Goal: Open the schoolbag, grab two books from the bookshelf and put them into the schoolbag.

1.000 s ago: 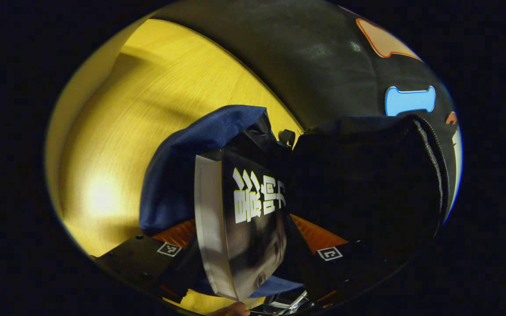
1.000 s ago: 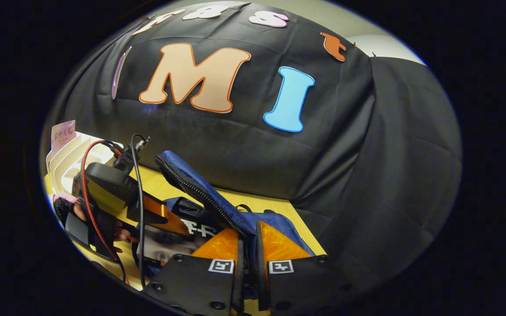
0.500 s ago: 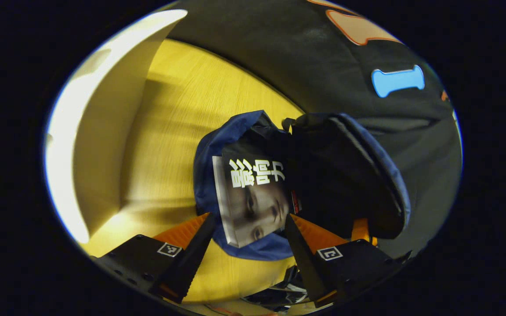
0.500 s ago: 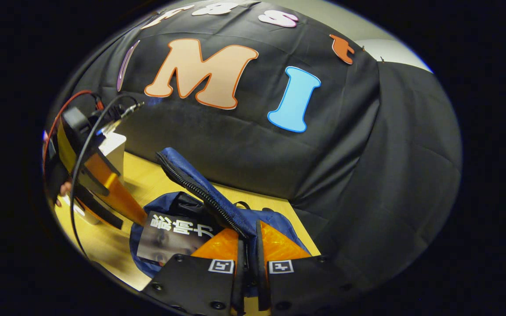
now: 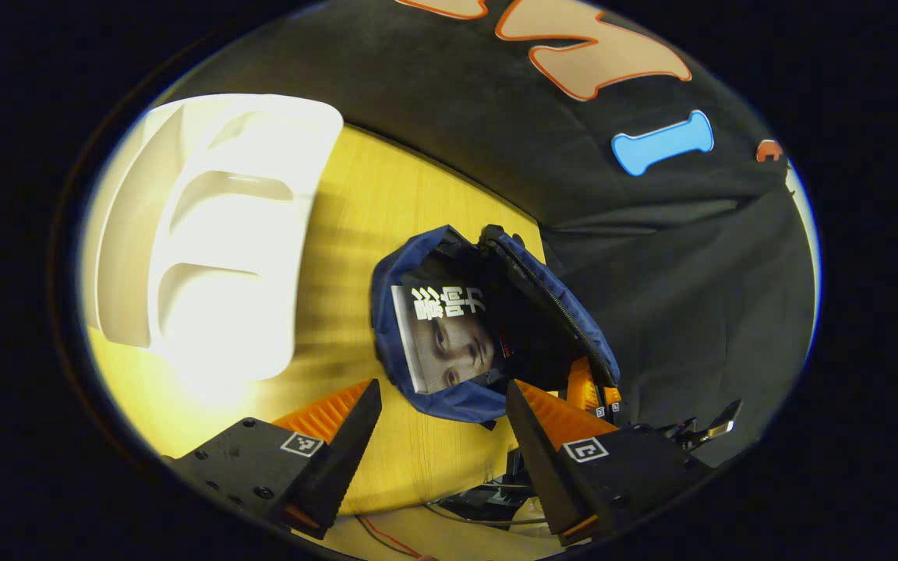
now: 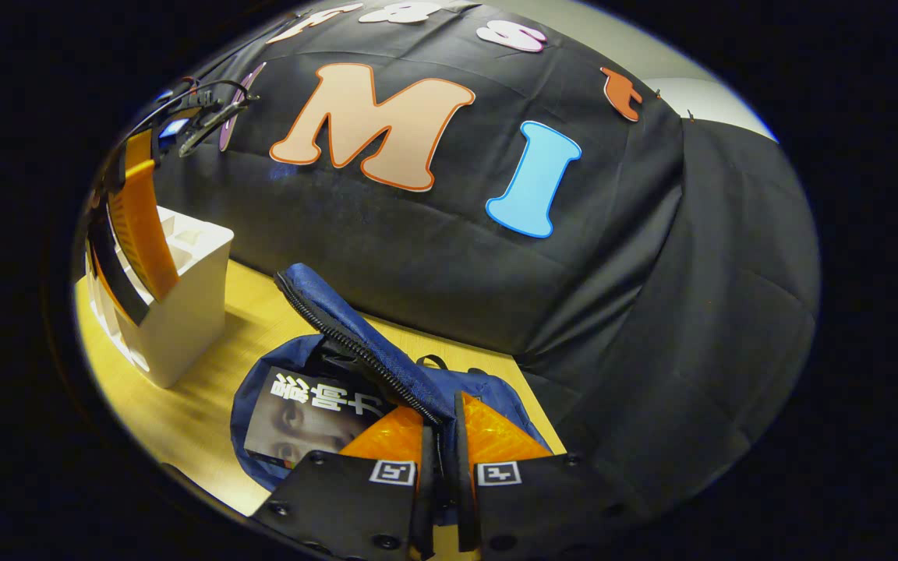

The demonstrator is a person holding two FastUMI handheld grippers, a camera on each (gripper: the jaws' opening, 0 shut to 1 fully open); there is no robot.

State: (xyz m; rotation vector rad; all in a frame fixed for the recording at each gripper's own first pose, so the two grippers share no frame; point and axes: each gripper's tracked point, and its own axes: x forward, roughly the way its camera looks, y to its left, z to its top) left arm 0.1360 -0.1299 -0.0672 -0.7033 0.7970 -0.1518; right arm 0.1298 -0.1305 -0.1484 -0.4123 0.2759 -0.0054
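Left gripper (image 5: 441,389) wide apart and empty, hanging above the table (image 5: 418,467). Right gripper (image 6: 441,425) pinched tight on the flap (image 6: 355,343) of the bag, lifting it so the mouth gapes. Just past the left fingers, the blue bag (image 5: 457,405) lying on the table, with one book (image 5: 445,343) resting face up in its mouth. Long side of the book pointing away from the left gripper, toward the wall. Farther off and to the left, the white shelf (image 5: 215,234), standing near the wall and well apart from the bag. Much closer to the left gripper than to the right one, so likely the left one's job to fetch from there while the right keeps the bag open. Cannot tell whether another book waits in the slots. Half a second ago, nearer the bag, with the book right between the fingers; now pulled back and up, with far more of the shelf in sight. Flap held up the same way as before.
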